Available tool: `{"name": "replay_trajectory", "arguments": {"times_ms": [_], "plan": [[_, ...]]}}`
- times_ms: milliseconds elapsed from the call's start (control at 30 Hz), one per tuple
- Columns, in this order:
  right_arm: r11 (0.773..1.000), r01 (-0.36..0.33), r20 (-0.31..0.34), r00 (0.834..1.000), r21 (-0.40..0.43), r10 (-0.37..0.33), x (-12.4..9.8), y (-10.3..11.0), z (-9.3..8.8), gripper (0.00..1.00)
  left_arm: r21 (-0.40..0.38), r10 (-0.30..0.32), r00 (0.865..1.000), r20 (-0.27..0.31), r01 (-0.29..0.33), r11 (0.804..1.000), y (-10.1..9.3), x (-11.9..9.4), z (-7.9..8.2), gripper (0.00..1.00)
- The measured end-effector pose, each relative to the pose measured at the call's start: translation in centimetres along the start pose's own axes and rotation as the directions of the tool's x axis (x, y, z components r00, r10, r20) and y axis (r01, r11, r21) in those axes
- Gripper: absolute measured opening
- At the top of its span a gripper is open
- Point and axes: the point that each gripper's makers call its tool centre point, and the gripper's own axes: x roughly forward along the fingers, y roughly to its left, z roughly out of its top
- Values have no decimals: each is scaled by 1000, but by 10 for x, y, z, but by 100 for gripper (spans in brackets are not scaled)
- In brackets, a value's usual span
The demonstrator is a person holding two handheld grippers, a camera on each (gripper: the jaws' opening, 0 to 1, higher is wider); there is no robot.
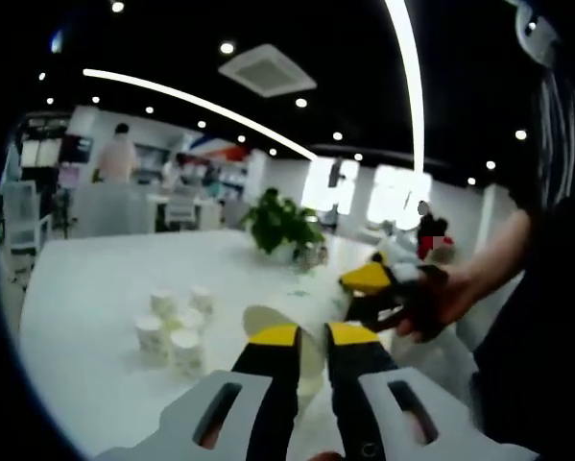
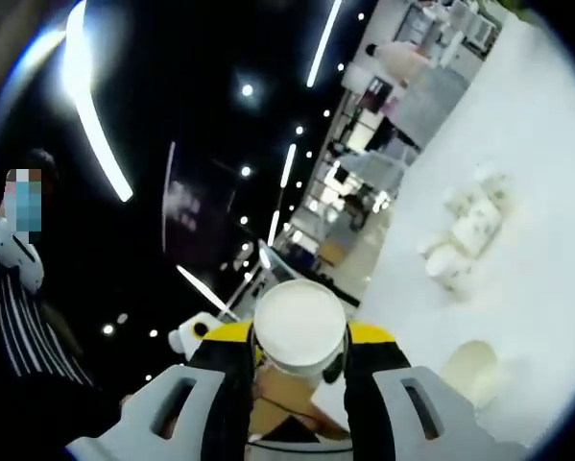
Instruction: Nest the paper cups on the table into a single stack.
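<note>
left gripper [image 1: 312, 338]: clamps, seemingly, a paper cup [image 1: 285, 338] | right gripper [image 2: 300, 338]: clamps white cup [image 2: 299, 327]

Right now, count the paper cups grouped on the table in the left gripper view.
4 paper cups on the table: back left, back right, front left, front right. A fifth may be hidden in their midst.

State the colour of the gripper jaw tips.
Yellow tips on black jaws, clearest in the left gripper view.
</note>
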Motion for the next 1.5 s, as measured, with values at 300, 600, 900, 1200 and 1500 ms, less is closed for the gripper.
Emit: {"name": "replay_trajectory", "arguments": {"times_ms": [300, 600, 900, 1200, 1500], "plan": [[997, -65, 15, 998, 46, 64, -2, 3, 1, 33, 31, -43, 999, -23, 43, 999, -5, 1, 4, 6], [987, -145, 27, 989, 75, 144, -7, 9, -1, 33, 35, -105, 994, -18, 106, 994, -17, 1, 11, 4], [979, -184, 18, 983, 90, 183, -6, 11, -3, 33, 17, -145, 989, -41, 146, 989, -21, -1, 10, 2], [973, -224, 26, 974, 59, 223, -3, 19, 6, 34, 39, -188, 980, -68, 191, 981, -32, -2, 8, 0], [981, -190, -22, 982, -39, 189, -2, 15, 4, 35, 62, -167, 980, -109, 174, 983, -25, -4, 2, 0]]}}
